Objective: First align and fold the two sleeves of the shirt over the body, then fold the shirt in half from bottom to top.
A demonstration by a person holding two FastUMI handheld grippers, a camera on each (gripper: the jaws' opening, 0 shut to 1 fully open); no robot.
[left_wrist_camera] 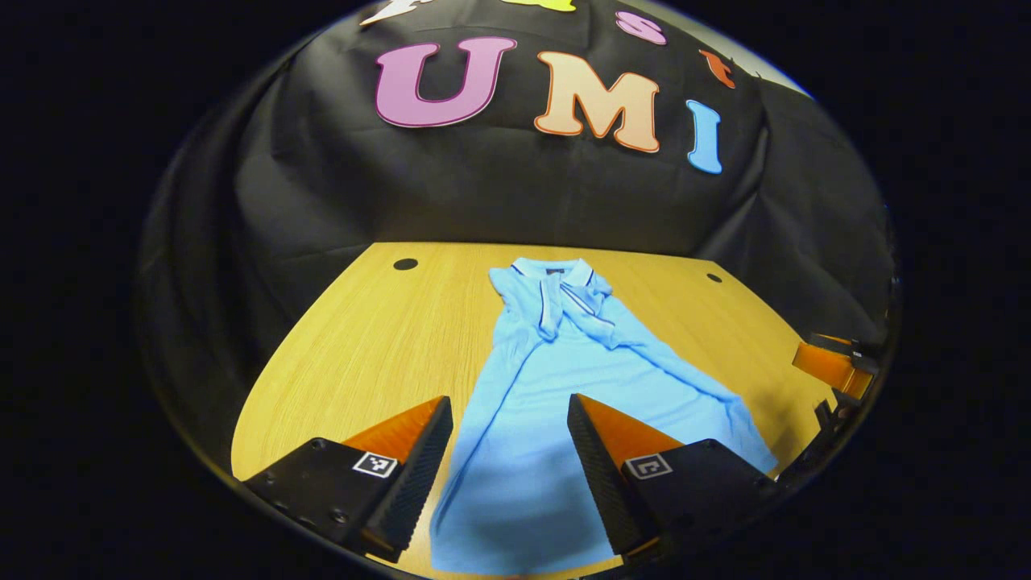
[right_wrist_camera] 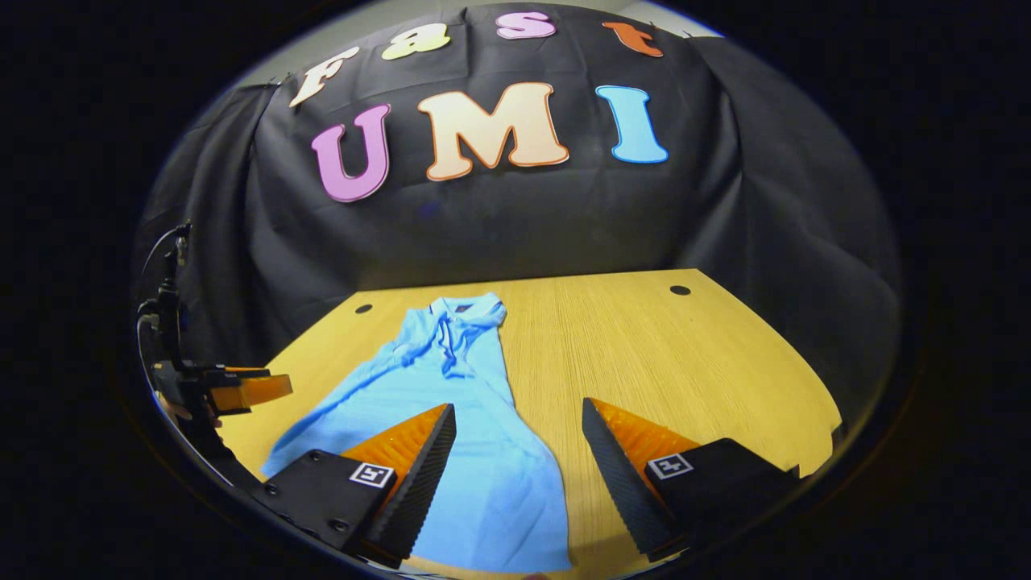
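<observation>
Fingers (left_wrist_camera: 423, 439) apart above shirt (left_wrist_camera: 556, 379)

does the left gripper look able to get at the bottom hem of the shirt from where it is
Probably yes. The left gripper hangs open above the lower body of the blue shirt, which lies flat on the wooden table. Nothing lies between its fingers and the cloth; the hem sits just below them.

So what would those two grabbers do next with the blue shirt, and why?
Probably lower both to the shirt's near hem and pinch it. The blue shirt lies flat on the wooden table, narrowed, with the sleeves apparently folded over the body. The left hand-held gripper and the right hand-held gripper hover open above its lower end, so the bottom-to-top fold seems left.
</observation>
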